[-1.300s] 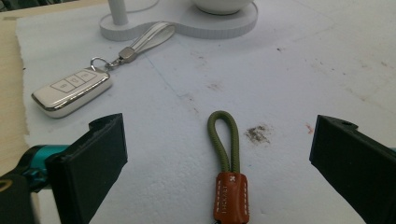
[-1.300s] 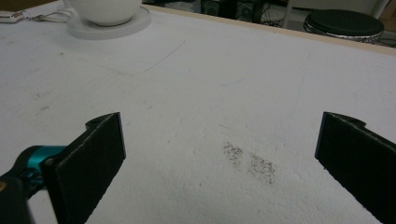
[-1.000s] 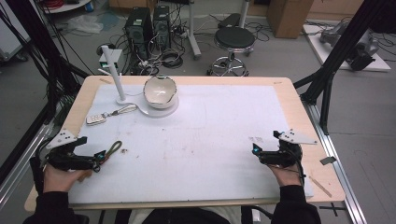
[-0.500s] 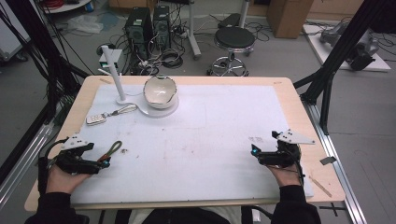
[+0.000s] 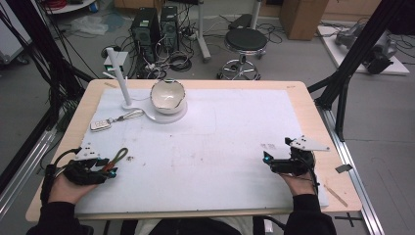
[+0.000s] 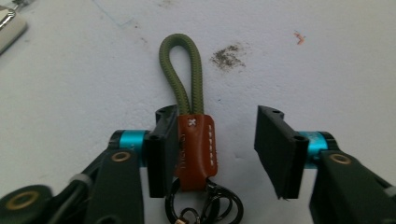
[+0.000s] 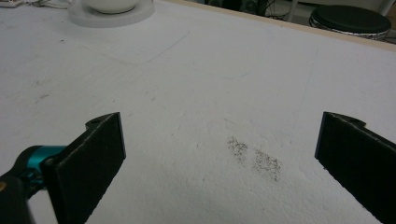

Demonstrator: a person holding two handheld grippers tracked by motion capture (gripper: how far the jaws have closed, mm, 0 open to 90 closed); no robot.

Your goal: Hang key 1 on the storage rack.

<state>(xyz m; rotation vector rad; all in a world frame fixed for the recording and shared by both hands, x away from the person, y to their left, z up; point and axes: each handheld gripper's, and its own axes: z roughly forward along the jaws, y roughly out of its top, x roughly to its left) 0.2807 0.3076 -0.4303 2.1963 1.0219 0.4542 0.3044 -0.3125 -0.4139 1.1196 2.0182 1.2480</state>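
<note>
Left gripper [image 6: 212, 149] sits wide open, one jaw touching the olive-and-brown key strap [image 6: 191, 126] lying near the white surface's [image 5: 220, 147] near-left corner. Right gripper [image 7: 219, 163], jaws spread, holds nothing. One bowl [image 5: 167, 95] on one white base, one key fob [image 5: 100, 125], one white post [image 5: 120, 78]. Beyond: one stool [image 5: 246, 41], two computer towers [image 5: 156, 24], tangled cables.
</note>
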